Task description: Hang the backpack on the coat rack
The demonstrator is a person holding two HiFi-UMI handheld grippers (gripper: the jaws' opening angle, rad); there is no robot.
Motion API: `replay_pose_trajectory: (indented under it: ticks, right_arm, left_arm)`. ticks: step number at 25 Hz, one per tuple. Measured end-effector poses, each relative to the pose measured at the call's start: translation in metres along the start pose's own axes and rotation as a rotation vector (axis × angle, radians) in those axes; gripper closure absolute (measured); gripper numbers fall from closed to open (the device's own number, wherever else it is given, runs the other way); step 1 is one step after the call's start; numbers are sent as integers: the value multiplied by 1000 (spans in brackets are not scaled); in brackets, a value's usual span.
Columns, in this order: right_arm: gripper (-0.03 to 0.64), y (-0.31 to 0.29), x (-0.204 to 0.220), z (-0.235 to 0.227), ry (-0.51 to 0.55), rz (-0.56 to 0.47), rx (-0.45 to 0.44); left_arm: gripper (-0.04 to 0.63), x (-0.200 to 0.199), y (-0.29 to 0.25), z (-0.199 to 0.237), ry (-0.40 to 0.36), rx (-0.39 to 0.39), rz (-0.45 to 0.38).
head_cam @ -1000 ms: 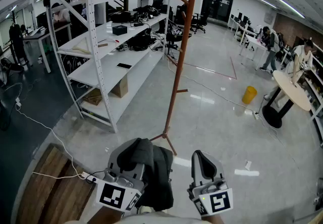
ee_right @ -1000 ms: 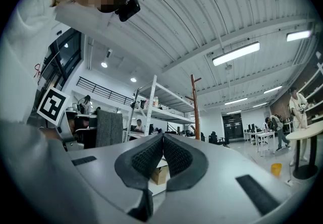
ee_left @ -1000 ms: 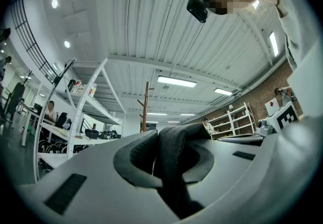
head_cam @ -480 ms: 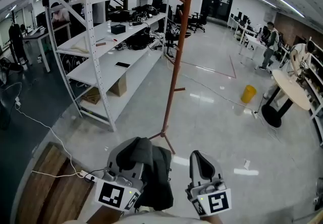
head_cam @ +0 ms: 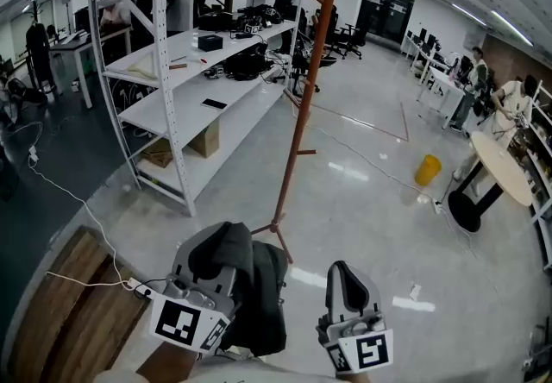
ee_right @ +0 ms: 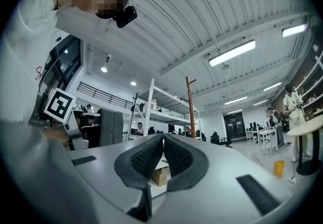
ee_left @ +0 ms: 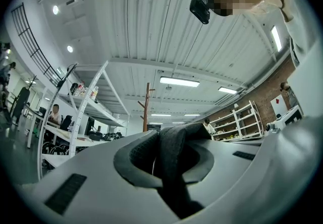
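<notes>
Pinching the backpack by its dark fabric, the left gripper holds it low beside the right gripper, whose jaws are pressed together, empty. The coat rack now stands slightly nearer than a second ago; hanging remains.

The right gripper has its ribbed black pads pressed together at the tips, with nothing between them. Through the gap lower down a cardboard box shows, by the foot of a white shelf rack. Just right of that rack the brown coat rack stands upright. At the left a marker cube sits beside the dark grey backpack. Far right, a person stands at a round table, and a yellow bin is on the floor near its foot.
</notes>
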State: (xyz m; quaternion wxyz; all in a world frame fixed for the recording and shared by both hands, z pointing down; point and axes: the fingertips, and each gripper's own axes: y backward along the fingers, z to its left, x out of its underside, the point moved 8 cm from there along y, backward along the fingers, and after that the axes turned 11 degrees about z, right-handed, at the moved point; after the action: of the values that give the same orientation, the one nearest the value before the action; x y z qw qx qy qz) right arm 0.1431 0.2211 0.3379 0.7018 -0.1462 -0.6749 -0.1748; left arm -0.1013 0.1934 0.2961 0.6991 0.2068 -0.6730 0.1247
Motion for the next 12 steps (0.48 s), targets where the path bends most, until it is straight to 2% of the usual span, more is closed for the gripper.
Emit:
replay_pose_trajectory:
  ticks: [4, 12]
  right_arm:
    - [595, 0, 10, -11, -5, 19, -24]
    - [596, -17, 14, -23, 0, 21, -42]
  left_arm:
    - [528, -6, -12, 2, 3, -25, -26]
    - [528, -36, -49, 12, -65, -26, -95]
